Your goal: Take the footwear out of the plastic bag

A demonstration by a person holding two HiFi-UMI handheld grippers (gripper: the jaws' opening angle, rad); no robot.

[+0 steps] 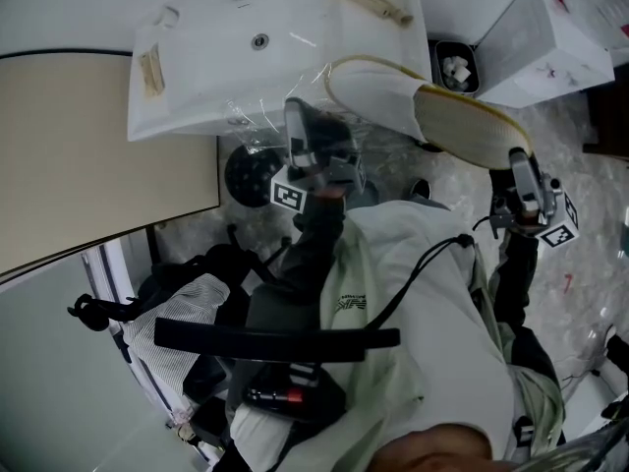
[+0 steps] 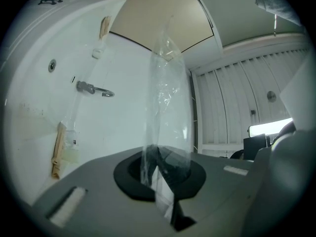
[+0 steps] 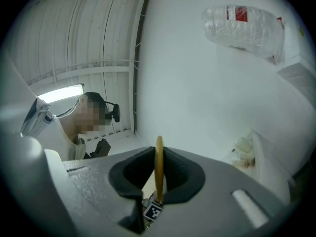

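Slipper (image 1: 378,96) is white; jacket lettering (image 1: 352,304) is unreadable.

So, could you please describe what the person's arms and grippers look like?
Both the left gripper and right gripper have matte grey bodies with a black recess around the jaws. Each carries a white cube with black square markers: left cube, right cube. The sleeves are black, beside a pale green jacket crossed by a black cable.
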